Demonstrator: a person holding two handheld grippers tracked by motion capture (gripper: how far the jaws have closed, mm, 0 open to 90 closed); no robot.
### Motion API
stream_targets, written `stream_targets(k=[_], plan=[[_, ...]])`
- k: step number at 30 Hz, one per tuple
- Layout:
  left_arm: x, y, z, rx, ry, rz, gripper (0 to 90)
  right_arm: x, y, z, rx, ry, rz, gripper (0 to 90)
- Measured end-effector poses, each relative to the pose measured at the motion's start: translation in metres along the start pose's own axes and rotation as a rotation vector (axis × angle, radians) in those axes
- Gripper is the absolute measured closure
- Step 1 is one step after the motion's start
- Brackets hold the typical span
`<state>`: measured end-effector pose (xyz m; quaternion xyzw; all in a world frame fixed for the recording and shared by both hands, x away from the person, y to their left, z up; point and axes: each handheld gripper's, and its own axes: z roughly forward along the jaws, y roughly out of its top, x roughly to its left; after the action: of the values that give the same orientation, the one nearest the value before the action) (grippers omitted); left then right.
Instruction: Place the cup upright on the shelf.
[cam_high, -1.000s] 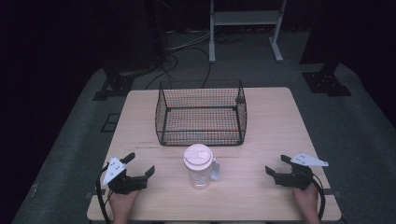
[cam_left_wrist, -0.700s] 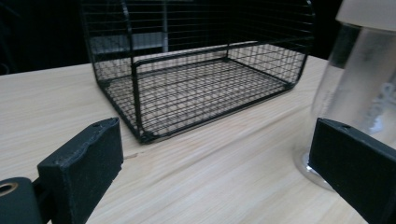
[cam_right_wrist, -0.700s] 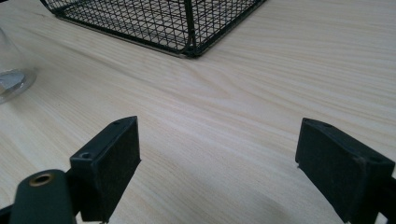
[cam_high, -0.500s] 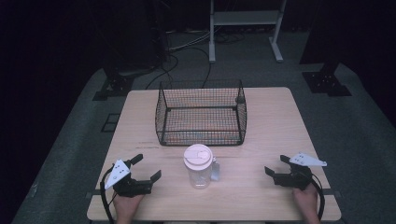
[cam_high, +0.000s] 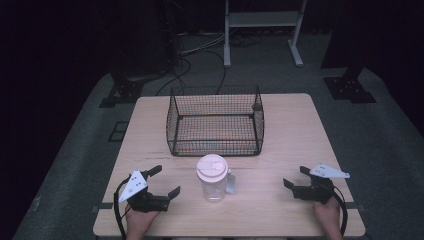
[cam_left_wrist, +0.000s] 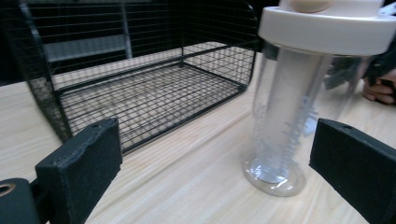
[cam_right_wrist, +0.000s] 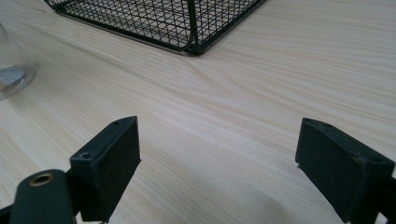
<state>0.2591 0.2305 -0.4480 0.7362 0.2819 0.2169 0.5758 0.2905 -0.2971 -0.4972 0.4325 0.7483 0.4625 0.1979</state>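
Observation:
A clear plastic shaker bottle (cam_high: 214, 179) with a cream lid stands upright near the table's front middle; it appears empty. Behind it sits a black wire basket (cam_high: 215, 125), also empty. My left gripper (cam_high: 165, 181) lies low at the front left, open, jaws pointing toward the bottle and a short way from it. In the left gripper view the bottle (cam_left_wrist: 299, 107) stands just ahead of the right jaw of the gripper (cam_left_wrist: 217, 172), with the basket (cam_left_wrist: 140, 93) beyond. My right gripper (cam_high: 296, 177) rests open at the front right, nothing between its jaws (cam_right_wrist: 224, 163).
The light wooden table (cam_high: 300, 130) has bare room on both sides of the basket. The right gripper view catches the basket's corner (cam_right_wrist: 187, 18) and the bottle's base (cam_right_wrist: 11, 74) at far left. A metal stand (cam_high: 262, 30) and cables lie on the dark floor behind.
My left gripper has swung and slid a little rightward, its jaws now aimed at the bottle. The right gripper has stayed almost still.

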Motion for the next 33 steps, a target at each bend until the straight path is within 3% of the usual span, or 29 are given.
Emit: stream_targets(k=[14,27,33], plan=[[-0.017,0.026,0.011,0.055,-0.127,0.072,0.4,0.0,0.0,0.0,-0.001,0.005,-0.002,12.9],[-0.029,0.04,0.023,0.088,-0.21,0.109,0.4,0.001,0.0,0.0,-0.002,0.012,-0.01,12.9],[-0.032,0.05,0.034,0.125,-0.246,0.134,0.3,0.001,0.0,0.0,0.0,0.015,-0.015,12.9]])
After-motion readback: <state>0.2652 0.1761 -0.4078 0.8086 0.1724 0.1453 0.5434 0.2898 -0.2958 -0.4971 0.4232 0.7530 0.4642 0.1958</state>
